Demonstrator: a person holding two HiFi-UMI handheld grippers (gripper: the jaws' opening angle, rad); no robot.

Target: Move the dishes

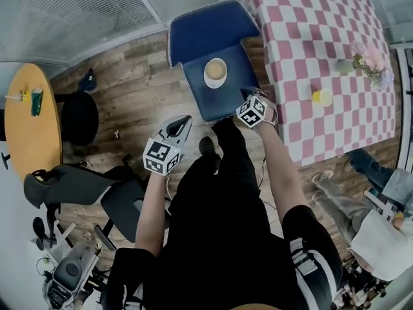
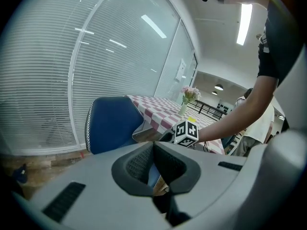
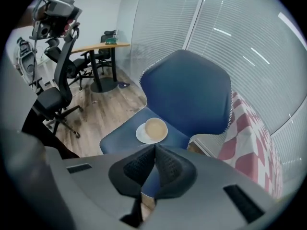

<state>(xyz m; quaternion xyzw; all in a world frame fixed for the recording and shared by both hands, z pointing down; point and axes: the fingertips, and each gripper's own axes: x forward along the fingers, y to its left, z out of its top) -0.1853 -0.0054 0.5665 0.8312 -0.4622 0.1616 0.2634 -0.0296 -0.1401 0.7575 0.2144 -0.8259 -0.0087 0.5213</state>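
A white saucer with a tan bowl on it (image 1: 215, 72) (image 3: 152, 130) rests on the seat of a blue chair (image 1: 208, 41) (image 3: 192, 92) (image 2: 112, 121). My right gripper (image 1: 246, 97) (image 3: 154, 148) is over the seat's near right corner, a short way short of the dish, its jaws shut and empty. My left gripper (image 1: 186, 119) (image 2: 153, 143) is off the chair's near left side over the floor, jaws shut with nothing between them. The right gripper's marker cube (image 2: 186, 132) shows in the left gripper view.
A table with a red and white checked cloth (image 1: 303, 37) stands right of the chair, bearing a yellow cup (image 1: 322, 97) and a vase of flowers (image 1: 368, 62). A round wooden table (image 1: 32, 118) and black office chairs (image 1: 84, 186) are at left. A seated person (image 1: 381, 199) is at right.
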